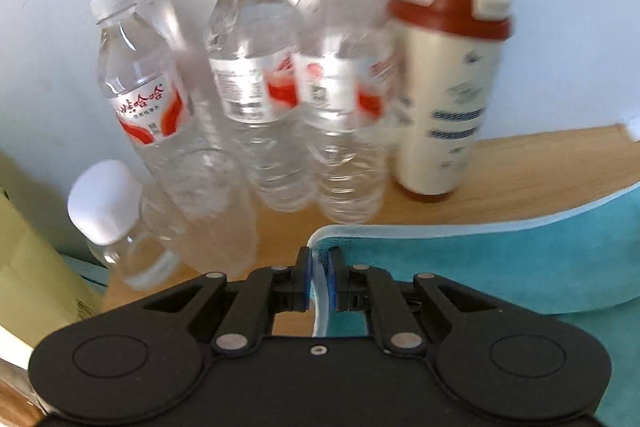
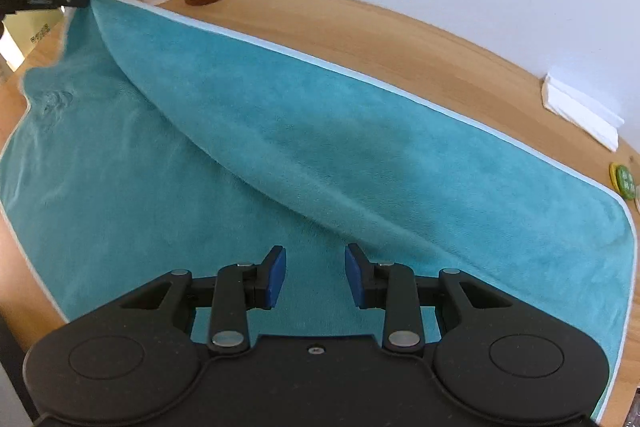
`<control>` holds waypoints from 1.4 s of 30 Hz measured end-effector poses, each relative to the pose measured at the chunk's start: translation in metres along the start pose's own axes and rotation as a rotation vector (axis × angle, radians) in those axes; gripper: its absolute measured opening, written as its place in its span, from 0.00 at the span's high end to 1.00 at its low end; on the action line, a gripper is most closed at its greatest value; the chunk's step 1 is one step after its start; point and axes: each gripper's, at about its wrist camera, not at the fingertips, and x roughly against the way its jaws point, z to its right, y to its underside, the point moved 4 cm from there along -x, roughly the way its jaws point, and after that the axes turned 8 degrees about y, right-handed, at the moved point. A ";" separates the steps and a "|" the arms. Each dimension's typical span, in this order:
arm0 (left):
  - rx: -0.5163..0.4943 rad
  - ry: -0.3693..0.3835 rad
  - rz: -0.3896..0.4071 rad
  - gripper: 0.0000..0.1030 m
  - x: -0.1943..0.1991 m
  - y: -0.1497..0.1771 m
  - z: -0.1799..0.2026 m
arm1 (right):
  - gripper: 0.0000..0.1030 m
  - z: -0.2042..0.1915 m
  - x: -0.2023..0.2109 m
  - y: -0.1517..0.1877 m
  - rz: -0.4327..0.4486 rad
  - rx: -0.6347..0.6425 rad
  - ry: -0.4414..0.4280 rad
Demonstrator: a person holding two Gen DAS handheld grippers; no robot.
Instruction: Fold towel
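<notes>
Left wrist view shows the left gripper (image 1: 319, 269) pinched tight on a pale-hemmed corner of the teal towel (image 1: 480, 267), lifting it off the wooden table (image 1: 520, 163), probably to carry it across for a fold. The rest of the towel lies spread over the table, a ridge running from the raised corner. The right gripper (image 2: 315, 275) hovers above the towel's near part, jaws apart, holding nothing. Along the far edge stand clear water bottles (image 1: 256, 83), capped and seemingly full, and a lidded cream cup (image 1: 444, 87); its contents are hidden.
</notes>
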 end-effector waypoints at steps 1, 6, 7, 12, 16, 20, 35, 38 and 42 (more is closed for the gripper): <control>-0.003 -0.005 0.000 0.89 -0.001 -0.001 0.001 | 0.64 0.000 0.000 0.000 -0.001 0.004 0.002; 0.044 -0.045 -0.024 0.65 -0.003 -0.002 -0.011 | 0.64 0.000 0.007 0.003 -0.012 -0.007 -0.021; 0.042 -0.037 -0.022 0.62 0.000 -0.002 -0.011 | 0.64 0.000 0.008 0.004 -0.019 -0.014 -0.030; 0.002 0.009 -0.033 0.57 0.038 0.013 -0.003 | 0.64 -0.014 0.012 0.024 -0.075 -0.024 -0.077; -0.082 0.117 -0.098 0.56 0.065 0.056 0.025 | 0.64 -0.023 0.014 0.037 -0.106 -0.064 -0.108; -0.127 0.166 -0.157 0.56 0.070 0.090 0.042 | 0.64 -0.031 0.013 0.041 -0.090 -0.051 -0.070; -0.077 0.200 -0.285 0.61 0.087 0.132 0.038 | 0.58 -0.046 0.015 0.052 -0.063 -0.053 -0.009; -0.109 0.207 -0.310 0.61 0.091 0.137 0.038 | 0.58 -0.051 0.020 0.061 -0.066 -0.058 -0.005; -0.113 0.221 -0.341 0.61 0.098 0.145 0.034 | 0.58 -0.058 0.024 0.068 -0.084 -0.086 0.006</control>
